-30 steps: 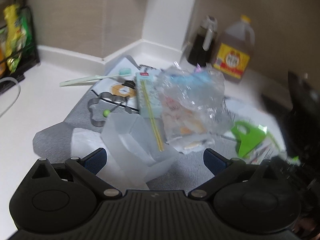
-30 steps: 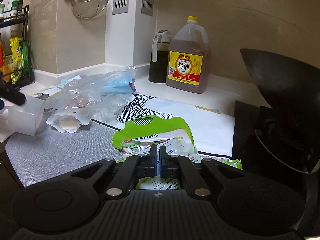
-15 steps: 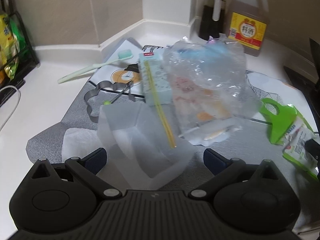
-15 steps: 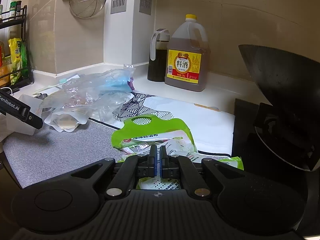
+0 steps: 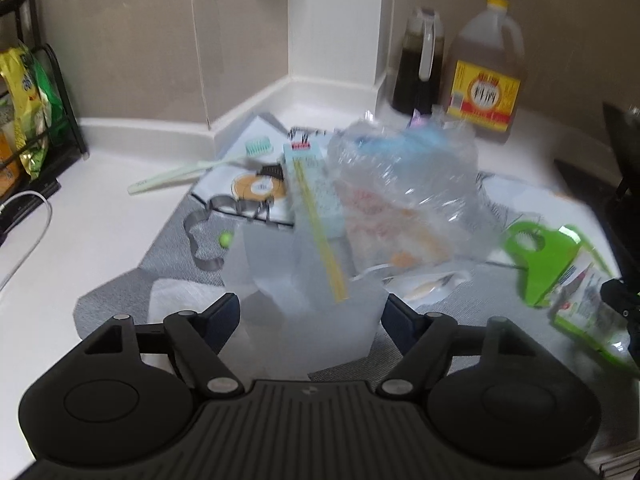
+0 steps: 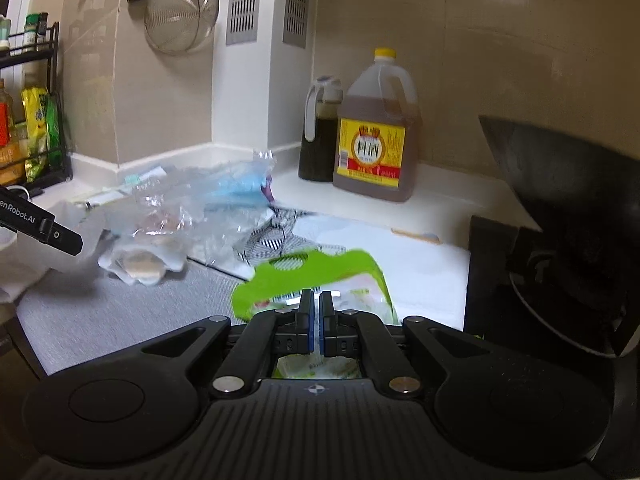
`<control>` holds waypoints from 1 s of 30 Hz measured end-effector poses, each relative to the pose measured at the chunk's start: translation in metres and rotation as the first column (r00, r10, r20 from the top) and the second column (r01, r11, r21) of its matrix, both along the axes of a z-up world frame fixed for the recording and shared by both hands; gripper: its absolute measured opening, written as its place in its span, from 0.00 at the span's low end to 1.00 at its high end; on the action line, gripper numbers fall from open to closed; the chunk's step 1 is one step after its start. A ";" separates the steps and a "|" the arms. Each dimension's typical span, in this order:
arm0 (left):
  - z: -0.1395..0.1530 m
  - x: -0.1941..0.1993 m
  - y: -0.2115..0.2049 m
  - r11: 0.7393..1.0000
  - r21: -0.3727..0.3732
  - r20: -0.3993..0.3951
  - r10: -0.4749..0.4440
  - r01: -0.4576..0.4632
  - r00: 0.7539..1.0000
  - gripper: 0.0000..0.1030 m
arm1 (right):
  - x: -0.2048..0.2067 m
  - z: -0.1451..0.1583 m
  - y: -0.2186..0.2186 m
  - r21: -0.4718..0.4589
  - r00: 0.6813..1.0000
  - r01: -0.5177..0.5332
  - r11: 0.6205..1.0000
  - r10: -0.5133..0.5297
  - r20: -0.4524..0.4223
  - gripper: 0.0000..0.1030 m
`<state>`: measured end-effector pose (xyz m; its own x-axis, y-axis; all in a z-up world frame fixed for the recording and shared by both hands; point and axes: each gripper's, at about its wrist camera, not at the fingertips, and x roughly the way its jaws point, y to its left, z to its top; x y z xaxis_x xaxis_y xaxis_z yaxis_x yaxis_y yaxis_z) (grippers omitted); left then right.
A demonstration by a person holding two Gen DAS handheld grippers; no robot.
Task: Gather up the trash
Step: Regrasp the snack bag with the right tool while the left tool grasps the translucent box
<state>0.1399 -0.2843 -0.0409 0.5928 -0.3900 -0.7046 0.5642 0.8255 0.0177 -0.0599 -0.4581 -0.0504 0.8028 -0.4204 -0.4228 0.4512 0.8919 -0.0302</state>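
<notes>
My left gripper (image 5: 310, 312) has its jaws against both sides of a translucent white plastic container (image 5: 304, 292) and holds it. A crumpled clear plastic bag (image 5: 404, 184) and a pale blue carton with a yellow straw (image 5: 316, 200) lie just beyond it on the grey mat (image 5: 168, 256). My right gripper (image 6: 316, 322) is shut on a green and white snack bag (image 6: 316, 276) and lifts it off the mat; the bag also shows in the left wrist view (image 5: 560, 264). The left gripper's finger (image 6: 52, 232) shows at the left of the right wrist view.
A toothbrush (image 5: 200, 170), a metal cookie cutter (image 5: 208, 236) and printed paper (image 5: 256, 184) lie behind the container. A large cooking wine jug (image 6: 376, 132) and a dark sauce bottle (image 6: 320, 132) stand by the wall. A black wok (image 6: 568, 208) is at the right, a wire rack (image 5: 32, 120) at the left.
My left gripper moved forward and closed around the translucent container. My right gripper, shut on the green bag throughout, has raised it off the mat.
</notes>
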 end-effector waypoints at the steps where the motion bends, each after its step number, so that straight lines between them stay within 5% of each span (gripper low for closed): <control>1: 0.005 -0.002 0.004 1.000 -0.020 0.006 -0.002 0.002 1.000 0.77 | -0.001 0.003 0.001 -0.002 1.000 -0.001 1.000 0.001 0.010 0.02; 3: 0.014 -0.007 0.011 0.998 -0.058 0.013 -0.009 0.010 1.000 0.69 | -0.004 0.010 0.003 -0.004 0.999 -0.005 1.000 0.005 0.032 0.02; 9: 0.031 -0.016 0.032 0.990 -0.137 0.045 -0.008 0.014 0.999 0.68 | -0.009 0.021 0.011 -0.019 0.998 -0.012 1.000 0.013 0.063 0.02; 30: 0.014 -0.029 0.060 0.994 -0.100 0.048 -0.033 0.037 0.998 0.69 | -0.020 0.007 0.010 0.038 1.000 0.019 0.999 -0.020 0.013 0.05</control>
